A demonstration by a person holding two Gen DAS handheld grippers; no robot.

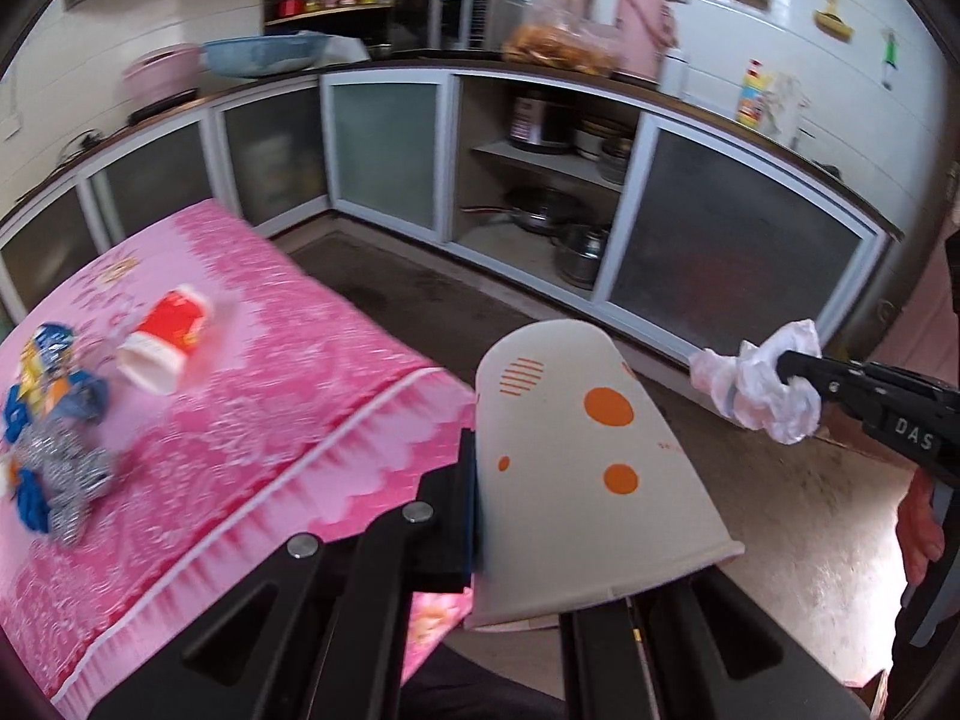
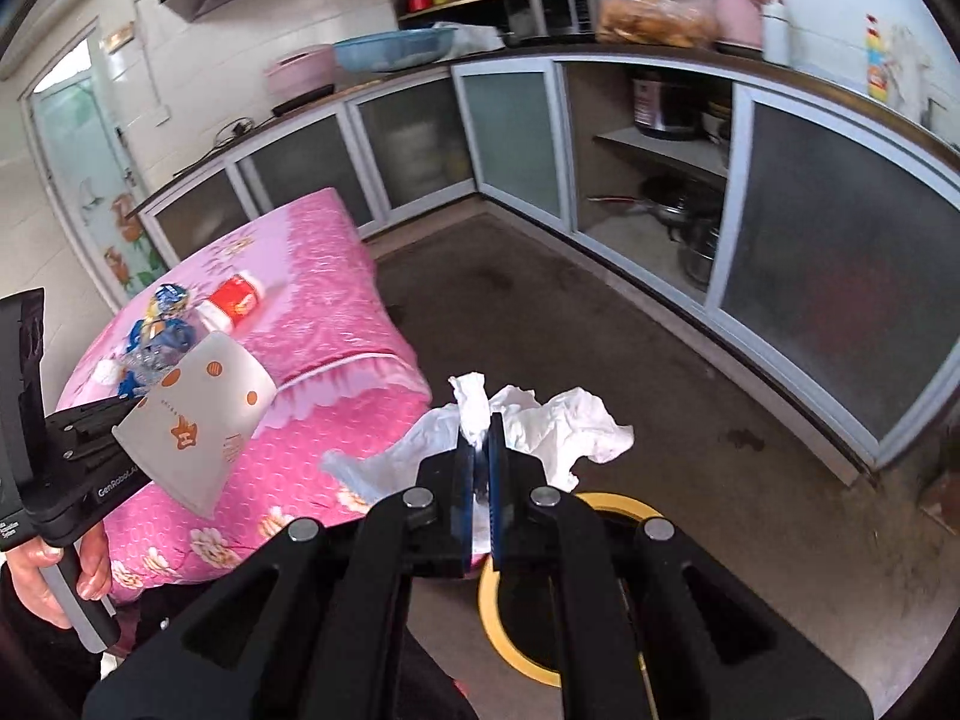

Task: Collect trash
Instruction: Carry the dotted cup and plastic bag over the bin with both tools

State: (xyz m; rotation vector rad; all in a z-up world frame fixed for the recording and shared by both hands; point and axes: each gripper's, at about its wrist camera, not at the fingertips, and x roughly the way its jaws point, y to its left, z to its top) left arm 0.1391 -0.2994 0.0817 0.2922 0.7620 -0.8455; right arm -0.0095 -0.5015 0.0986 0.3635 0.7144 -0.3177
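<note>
A flattened white paper cup [image 1: 576,456] with orange dots and crumpled white tissue [image 2: 540,420], both held; red cup [image 1: 165,339] and what look like wrappers [image 1: 48,414] lie on the pink tablecloth [image 1: 288,420].

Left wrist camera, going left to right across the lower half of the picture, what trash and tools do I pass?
Blue and silver wrappers → red paper cup → white cup with orange dots, held in the left fingers → crumpled white tissue → right gripper holding it.

We see a tiled kitchen — frosted cabinets [image 2: 516,138] under a dark counter [image 1: 384,67], grey floor [image 2: 690,420], daylit door [image 2: 78,180].
</note>
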